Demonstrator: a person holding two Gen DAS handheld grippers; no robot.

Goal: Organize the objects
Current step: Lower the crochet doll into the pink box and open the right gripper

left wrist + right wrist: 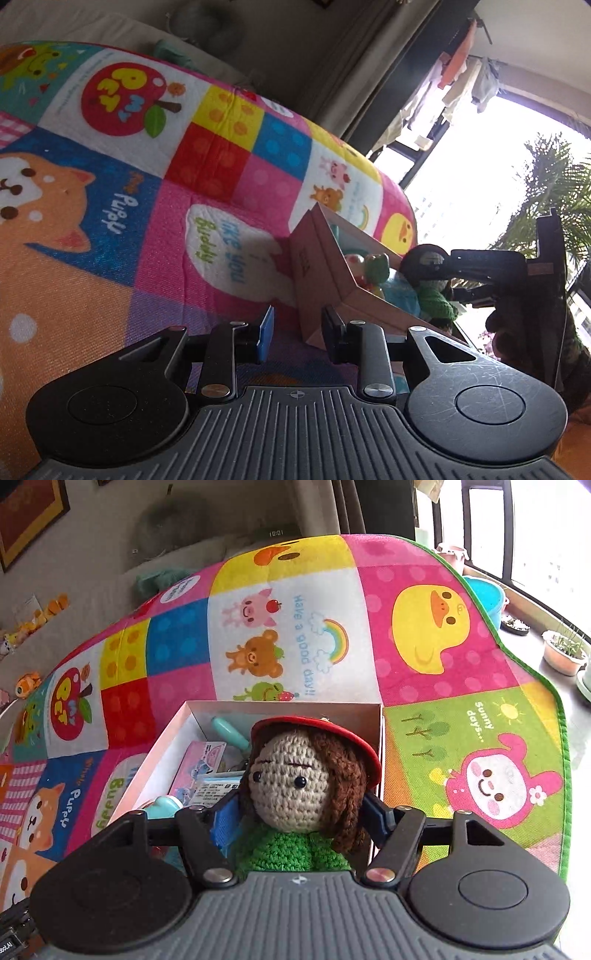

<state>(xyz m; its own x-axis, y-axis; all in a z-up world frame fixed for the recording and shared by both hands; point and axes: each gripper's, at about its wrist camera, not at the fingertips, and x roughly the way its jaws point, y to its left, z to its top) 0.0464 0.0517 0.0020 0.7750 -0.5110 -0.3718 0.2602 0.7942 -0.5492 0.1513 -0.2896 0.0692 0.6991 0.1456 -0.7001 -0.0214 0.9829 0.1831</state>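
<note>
A crocheted doll (pixel 295 786) with a red cap, brown yarn hair and a green body is pinched at neck level between the 2 blue-padded fingers of the right gripper (pixel 299 812). The doll is held over the open pink box (pixel 288 706), near its 5 o'clock corner in the right wrist view. Packets and a teal-handled item (pixel 229 731) are seen inside the box, which rests on the patterned play mat (pixel 424 620).

The left gripper (pixel 299 332) is spread and empty; a corner of the box (pixel 314 266) lies just ahead of its fingers, at 12 o'clock, and contact cannot be confirmed. The right gripper (pixel 480 266) and the doll (pixel 436 291) are seen at 3 o'clock in the left wrist view.

The doll is judged light, soft and compressible, with a yarn surface offering good friction and no fragility. The narrow neck is judged the best place to take hold, since the round head resists slipping through. The box is judged light and liable to slide, so steadying by its wall is advisable.
</note>
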